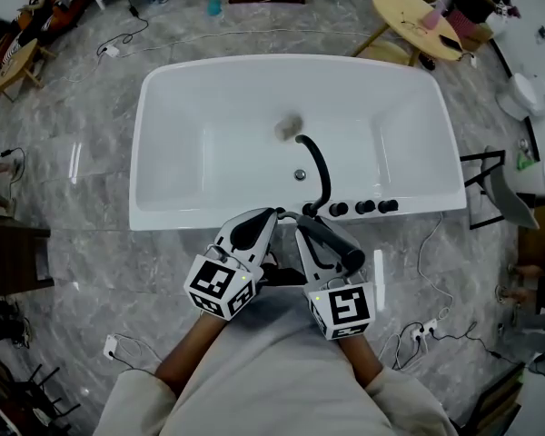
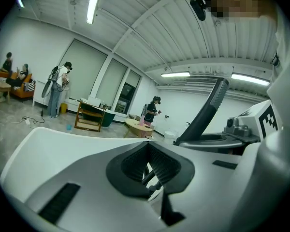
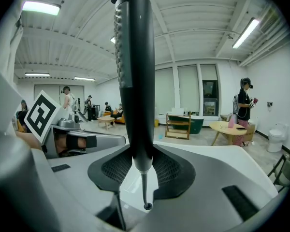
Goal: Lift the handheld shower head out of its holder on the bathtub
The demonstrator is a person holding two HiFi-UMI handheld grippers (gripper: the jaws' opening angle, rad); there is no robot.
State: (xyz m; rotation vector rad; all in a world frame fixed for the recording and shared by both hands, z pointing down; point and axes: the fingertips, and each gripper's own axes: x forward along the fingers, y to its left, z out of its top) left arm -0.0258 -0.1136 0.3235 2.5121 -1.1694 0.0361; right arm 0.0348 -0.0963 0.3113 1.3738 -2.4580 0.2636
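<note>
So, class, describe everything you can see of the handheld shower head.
The shower head is a slim, dark, matte wand with a strip of small nubs along one side. It stands upright, its lower end clamped between the right gripper's fingers. A thin hose trails from its base.

- Your left gripper [image 1: 271, 214] sits on the near left, its jaws drawn together at the tips.
- Your right gripper [image 1: 302, 222], just beside it, clamps the shower head [image 3: 133, 81].
- Your forearms [image 1: 193, 352] reach forward side by side.
</note>
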